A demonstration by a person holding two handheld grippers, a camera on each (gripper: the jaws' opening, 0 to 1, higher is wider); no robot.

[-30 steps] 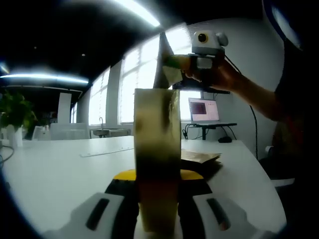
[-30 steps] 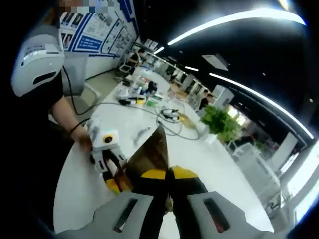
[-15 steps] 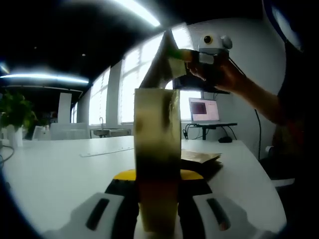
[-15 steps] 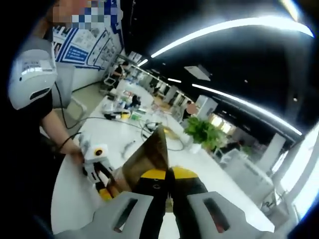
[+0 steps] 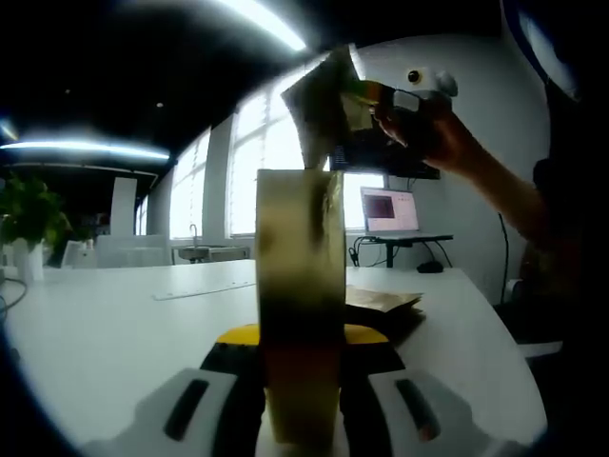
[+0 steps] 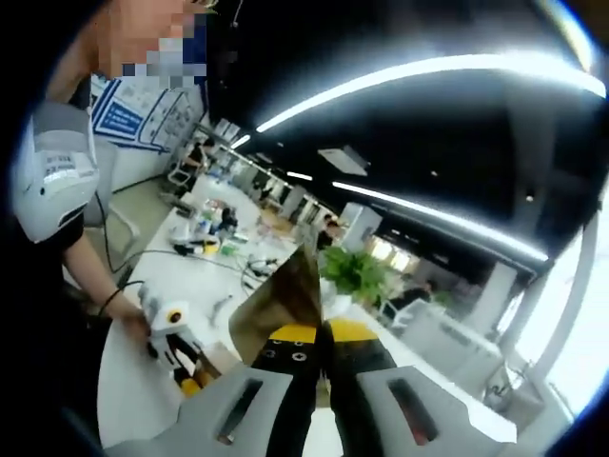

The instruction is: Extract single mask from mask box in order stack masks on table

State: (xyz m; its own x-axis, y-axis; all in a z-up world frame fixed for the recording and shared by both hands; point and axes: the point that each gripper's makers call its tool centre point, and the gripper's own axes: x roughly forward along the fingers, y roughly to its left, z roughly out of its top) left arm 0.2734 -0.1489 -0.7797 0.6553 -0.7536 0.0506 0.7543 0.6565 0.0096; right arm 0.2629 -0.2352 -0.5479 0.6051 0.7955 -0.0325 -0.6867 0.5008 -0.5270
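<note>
Clamping the box [image 5: 300, 324] upright on the tabletop [image 5: 105, 333], the left gripper [image 5: 301, 405] is steadying it; the right gripper [image 6: 322, 371] is pinching a mask [image 6: 284, 300] aloft, risking slipping.

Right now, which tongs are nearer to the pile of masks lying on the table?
Left. The left tongs hold the mask box just above the table, near the pile of masks. The right tongs are raised high above it, gripping one mask.
</note>
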